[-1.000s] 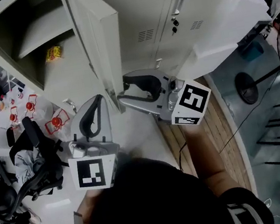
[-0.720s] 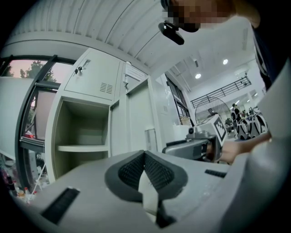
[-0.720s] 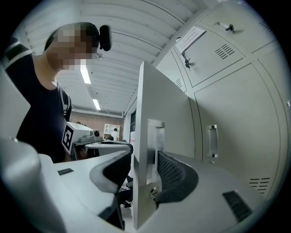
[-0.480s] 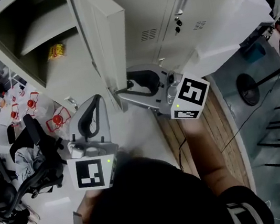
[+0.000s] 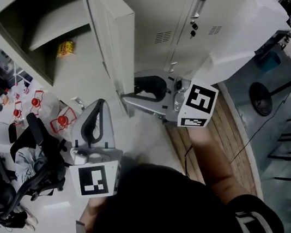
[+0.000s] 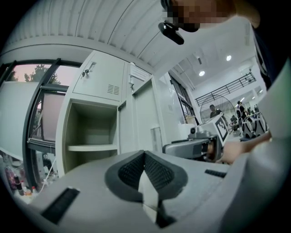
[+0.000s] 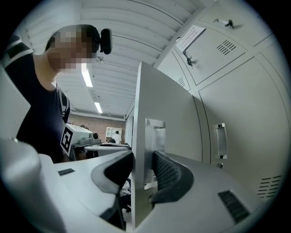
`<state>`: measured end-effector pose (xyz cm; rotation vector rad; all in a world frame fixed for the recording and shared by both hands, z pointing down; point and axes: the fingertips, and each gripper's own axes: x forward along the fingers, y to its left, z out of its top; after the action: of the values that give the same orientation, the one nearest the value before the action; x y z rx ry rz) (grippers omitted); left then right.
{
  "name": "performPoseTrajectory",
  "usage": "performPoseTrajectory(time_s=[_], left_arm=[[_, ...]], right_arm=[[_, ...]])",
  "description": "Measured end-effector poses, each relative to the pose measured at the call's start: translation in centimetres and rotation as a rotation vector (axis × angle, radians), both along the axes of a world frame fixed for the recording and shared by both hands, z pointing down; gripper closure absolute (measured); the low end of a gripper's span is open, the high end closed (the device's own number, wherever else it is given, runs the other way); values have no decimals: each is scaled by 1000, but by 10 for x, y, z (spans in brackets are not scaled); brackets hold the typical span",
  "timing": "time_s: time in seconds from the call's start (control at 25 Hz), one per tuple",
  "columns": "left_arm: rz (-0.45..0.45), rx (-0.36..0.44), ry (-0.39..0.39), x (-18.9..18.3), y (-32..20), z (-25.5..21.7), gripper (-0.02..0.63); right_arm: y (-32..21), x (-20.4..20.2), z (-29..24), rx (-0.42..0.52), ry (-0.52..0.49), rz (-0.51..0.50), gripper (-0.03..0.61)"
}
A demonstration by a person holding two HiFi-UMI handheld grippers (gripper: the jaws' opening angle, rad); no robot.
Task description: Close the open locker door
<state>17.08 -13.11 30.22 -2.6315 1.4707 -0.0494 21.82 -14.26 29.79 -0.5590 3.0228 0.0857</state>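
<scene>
Pale-floored workroom, head view: recorded a bank of light grey steel lockers (image 5: 173, 20) along the wall, with a strip of wooden planking (image 5: 219, 128) at its foot. Found the grey steel locker door (image 5: 116, 40) swung wide open, seen edge-on, beside an open shelved compartment (image 5: 36, 26). Noted a yellow printed packet (image 5: 65, 48) below the shelf; print too small to read. Observed the right gripper (image 5: 128, 90) straddling the door's free edge low down, and the left gripper (image 5: 98, 105) just beside it, apart from the door. Logged black-and-white square markers on both cubes; no lettering.

Left gripper view: found the pads meeting at the tips, nothing held. Confirmed door and open compartment ahead.

Right gripper view: found the jaws parted, just lately closing, one pad on each side of the door's edge and near both faces; firm contact not confirmed. Noted a recessed metal handle plate (image 7: 154, 132) on the door and a white paper label (image 7: 190, 37) on an upper locker; text illegible.
</scene>
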Motion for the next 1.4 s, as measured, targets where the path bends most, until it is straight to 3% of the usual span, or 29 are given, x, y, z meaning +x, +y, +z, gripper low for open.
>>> performPoseTrajectory(time_s=[0.76,1.4], left_arm=[[-87,-18,25,-39,5,6,612],[-101,-11,49,-112,-26,0,612]], right_arm=[[4,-45,-1,10,-3,78,431],[-11,-118,-2,-3,-5,143,451]])
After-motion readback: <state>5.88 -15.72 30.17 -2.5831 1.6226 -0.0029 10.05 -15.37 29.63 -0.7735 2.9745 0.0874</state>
